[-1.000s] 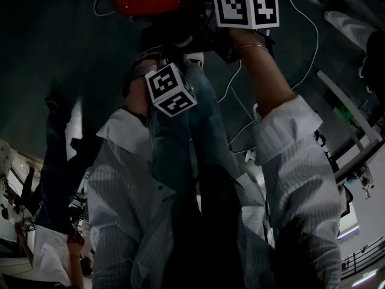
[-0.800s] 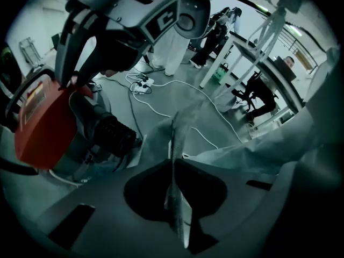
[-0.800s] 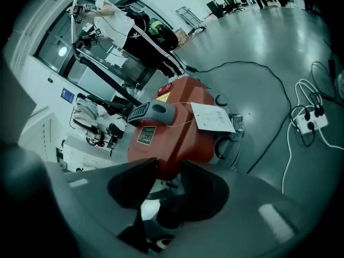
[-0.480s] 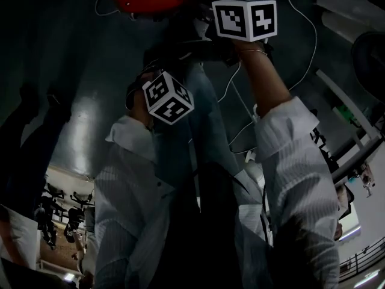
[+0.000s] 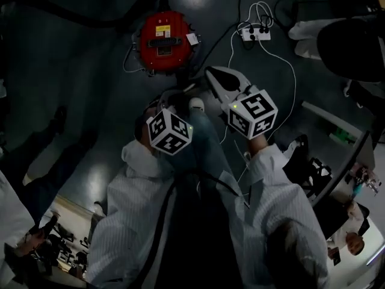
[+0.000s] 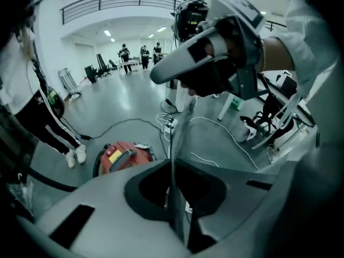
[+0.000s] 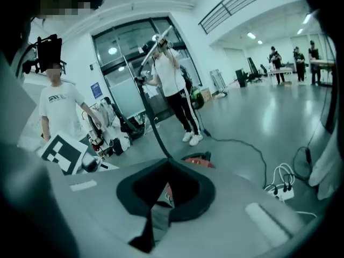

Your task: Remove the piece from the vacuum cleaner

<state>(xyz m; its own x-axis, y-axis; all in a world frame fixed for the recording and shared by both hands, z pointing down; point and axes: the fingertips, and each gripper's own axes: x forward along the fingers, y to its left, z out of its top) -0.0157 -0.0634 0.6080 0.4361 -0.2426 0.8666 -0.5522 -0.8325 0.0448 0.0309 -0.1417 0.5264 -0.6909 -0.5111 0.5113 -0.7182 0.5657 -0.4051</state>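
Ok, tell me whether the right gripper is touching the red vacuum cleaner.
Apart. The left gripper view shows the right gripper held up in the air and the red vacuum cleaner on the floor far below it, with bare floor between.

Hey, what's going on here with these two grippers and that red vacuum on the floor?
A person stands over the red vacuum cleaner on the floor, a gripper in each hand. The left gripper pinches a thin grey strip between its fingers; I can't identify it. The right gripper is shut, with nothing between its fingers. Neither touches the vacuum cleaner.
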